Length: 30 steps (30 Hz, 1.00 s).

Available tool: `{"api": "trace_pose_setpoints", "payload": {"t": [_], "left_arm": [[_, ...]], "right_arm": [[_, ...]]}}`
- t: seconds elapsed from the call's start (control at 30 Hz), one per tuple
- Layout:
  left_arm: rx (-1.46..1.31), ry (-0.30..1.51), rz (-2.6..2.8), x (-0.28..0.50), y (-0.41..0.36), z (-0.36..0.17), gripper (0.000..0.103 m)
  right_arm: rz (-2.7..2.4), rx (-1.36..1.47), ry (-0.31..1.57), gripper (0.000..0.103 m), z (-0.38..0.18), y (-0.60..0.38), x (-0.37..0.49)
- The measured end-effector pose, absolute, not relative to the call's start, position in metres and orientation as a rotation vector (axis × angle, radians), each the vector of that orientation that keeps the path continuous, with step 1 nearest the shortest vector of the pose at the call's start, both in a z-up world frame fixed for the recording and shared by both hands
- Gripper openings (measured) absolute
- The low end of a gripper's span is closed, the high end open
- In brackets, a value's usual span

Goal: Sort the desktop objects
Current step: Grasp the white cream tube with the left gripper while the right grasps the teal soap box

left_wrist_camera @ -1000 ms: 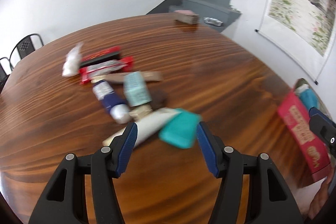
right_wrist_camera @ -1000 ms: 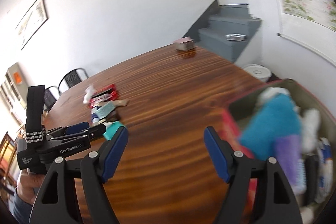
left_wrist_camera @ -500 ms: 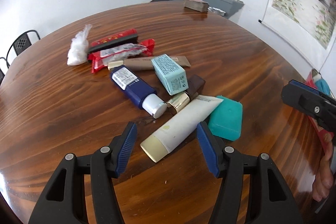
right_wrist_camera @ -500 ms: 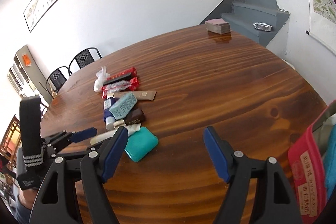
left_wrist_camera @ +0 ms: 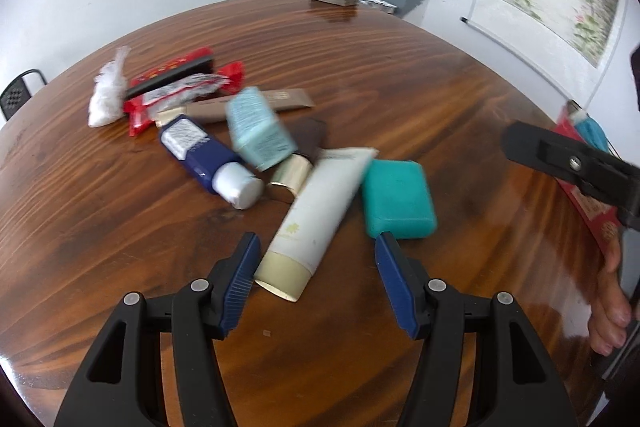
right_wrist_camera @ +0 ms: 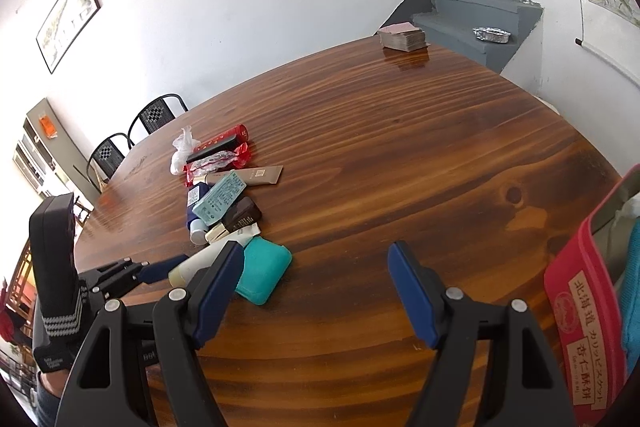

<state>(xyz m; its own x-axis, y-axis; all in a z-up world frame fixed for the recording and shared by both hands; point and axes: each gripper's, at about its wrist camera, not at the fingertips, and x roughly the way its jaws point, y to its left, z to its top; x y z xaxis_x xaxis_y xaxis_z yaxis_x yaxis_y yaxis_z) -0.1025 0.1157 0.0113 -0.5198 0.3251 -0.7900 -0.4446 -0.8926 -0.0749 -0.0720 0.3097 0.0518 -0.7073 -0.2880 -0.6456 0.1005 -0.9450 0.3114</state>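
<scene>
A home dining room is showing here: wooden table (right_wrist_camera: 400, 155), chairs (right_wrist_camera: 156, 115), grey stairs (right_wrist_camera: 476, 11), framed picture (right_wrist_camera: 68, 19) hanging.

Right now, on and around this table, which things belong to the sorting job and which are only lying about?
Belong to the job:
- white tube
- teal case
- navy bottle
- light blue box
- red snack packets
- red container at the table edge

Just lying about:
- card stack at the far edge
- foil tray on the stairs
- chairs
</scene>
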Motion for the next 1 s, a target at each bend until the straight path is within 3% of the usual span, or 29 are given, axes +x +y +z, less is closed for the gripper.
{"api": "trace_pose_setpoints", "payload": {"t": [0.17,0.27,0.43,1.0], "left_arm": [[-1.195,0.204,2.438,-0.102,0.124,0.009,0.063],[-1.194,0.196,2.477,-0.104,0.124,0.01,0.038],[-1.192,0.187,2.465,-0.102,0.125,0.012,0.028],[-1.23,0.169,2.522,-0.06,0.095,0.013,0.028]], "right_arm": [[-2.692,1.074,-0.391,0.078,0.053,0.312,-0.072],[-2.691,1.073,-0.387,0.078,0.053,0.312,-0.071],[-2.697,1.079,-0.346,0.078,0.051,0.307,-0.071],[-2.64,1.121,-0.234,0.078,0.037,0.29,-0.078]]}}
